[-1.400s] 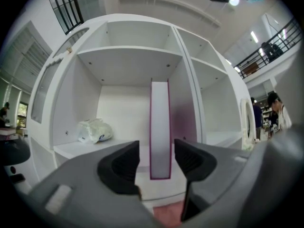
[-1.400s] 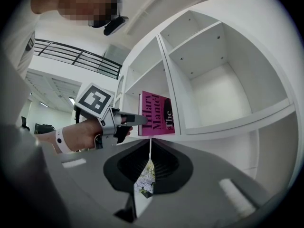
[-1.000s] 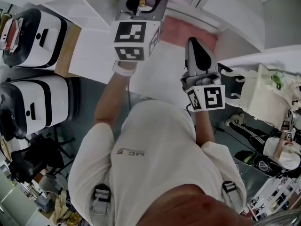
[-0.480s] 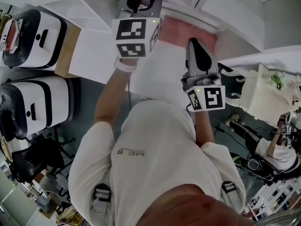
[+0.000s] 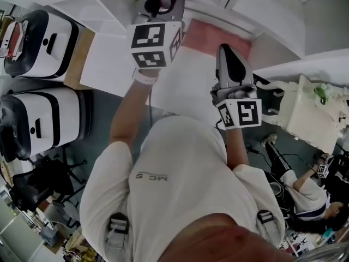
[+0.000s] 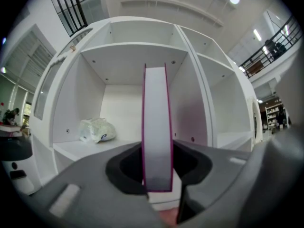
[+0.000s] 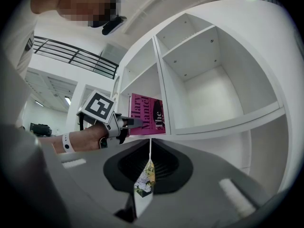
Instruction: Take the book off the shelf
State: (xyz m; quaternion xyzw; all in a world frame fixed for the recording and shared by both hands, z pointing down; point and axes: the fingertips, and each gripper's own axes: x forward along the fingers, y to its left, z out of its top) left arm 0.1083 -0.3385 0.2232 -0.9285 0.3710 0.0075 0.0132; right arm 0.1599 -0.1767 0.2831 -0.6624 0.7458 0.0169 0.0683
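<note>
One big white shelf unit (image 6: 118, 46) fills what you face, split into open compartments. Next in size, the book (image 6: 156, 127) with the magenta cover stands upright in the compartment straight ahead of your left hand. Its pale page edge points at you, and its bottom edge is on the shelf board. From your right side the cover shows flat, just left of a divider wall.

Your left gripper (image 6: 160, 186) points level into that compartment. Its jaws have just been closing, and they now sit against both covers of the book, so you have it clamped near its lower front edge. Your right gripper (image 7: 145, 194) hangs lower and to the right, apart from the shelf. Its jaws are drawn together on a thin slip (image 7: 145, 179) with a flower print, held edge-on.

A crumpled plastic bag (image 6: 97, 129) lies on the same board as the book, to its left and toward the back wall, well apart from it.
</note>
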